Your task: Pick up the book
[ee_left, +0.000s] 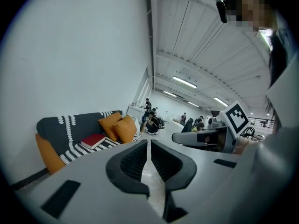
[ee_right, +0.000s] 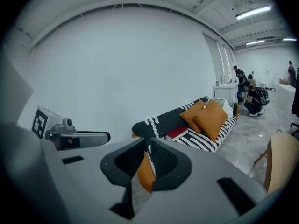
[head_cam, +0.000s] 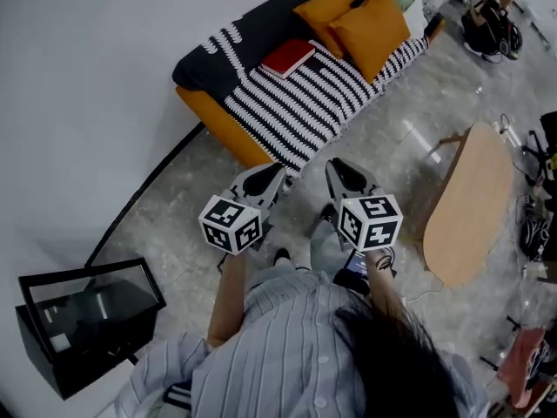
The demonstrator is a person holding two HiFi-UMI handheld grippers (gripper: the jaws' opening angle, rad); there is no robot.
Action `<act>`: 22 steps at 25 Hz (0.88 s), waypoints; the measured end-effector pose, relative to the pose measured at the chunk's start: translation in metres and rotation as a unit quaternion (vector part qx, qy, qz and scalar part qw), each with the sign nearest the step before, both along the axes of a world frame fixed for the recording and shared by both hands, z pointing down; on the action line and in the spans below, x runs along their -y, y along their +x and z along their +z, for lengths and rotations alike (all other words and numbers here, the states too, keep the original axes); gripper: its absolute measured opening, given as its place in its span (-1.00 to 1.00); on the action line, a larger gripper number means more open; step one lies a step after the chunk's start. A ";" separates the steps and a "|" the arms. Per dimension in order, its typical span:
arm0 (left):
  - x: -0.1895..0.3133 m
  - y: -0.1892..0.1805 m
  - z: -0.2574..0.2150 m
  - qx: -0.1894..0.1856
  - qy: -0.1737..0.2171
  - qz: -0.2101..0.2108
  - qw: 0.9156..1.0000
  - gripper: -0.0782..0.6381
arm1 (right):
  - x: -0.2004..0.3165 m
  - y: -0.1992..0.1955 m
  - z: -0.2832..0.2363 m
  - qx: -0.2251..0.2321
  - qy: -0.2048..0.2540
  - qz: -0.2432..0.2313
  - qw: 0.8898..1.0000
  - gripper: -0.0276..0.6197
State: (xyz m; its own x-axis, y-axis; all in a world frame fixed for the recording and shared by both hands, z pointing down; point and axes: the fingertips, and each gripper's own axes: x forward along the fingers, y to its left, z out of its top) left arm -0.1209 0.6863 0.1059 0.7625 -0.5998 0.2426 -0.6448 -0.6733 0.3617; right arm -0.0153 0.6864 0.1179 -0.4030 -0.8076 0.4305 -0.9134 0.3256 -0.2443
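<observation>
Sofa [head_cam: 228, 129] bears red book [head_cam: 288, 57], orange cushions [head_cam: 365, 20]; black box [head_cam: 78, 338] contents unclear.

Far end of the sofa [head_cam: 228, 131] cut off at the head view's top edge, red book [head_cam: 288, 57] cover too small to read, distant people [ee_left: 152, 120] indistinct

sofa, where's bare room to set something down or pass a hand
Bare striped seat lies in front of the red book, toward the sofa's near end. The wooden table looks bare too. Crowded: the far end, under two orange cushions.
</observation>
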 end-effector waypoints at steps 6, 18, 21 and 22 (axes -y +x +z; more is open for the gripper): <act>0.047 0.062 0.000 0.088 0.035 0.004 0.996 -0.74 | 0.062 0.066 -0.006 -0.018 0.007 -0.007 1.000 -0.76; 0.096 0.131 -0.007 0.068 0.022 -0.018 0.997 -0.74 | 0.124 0.127 -0.006 0.017 0.003 -0.028 0.999 -0.76; 0.098 0.138 -0.005 0.065 0.013 -0.021 0.998 -0.74 | 0.128 0.132 -0.003 0.027 -0.002 -0.033 0.999 -0.76; 0.099 0.140 -0.005 0.065 0.012 -0.021 0.998 -0.74 | 0.130 0.134 -0.002 0.031 -0.003 -0.033 0.999 -0.76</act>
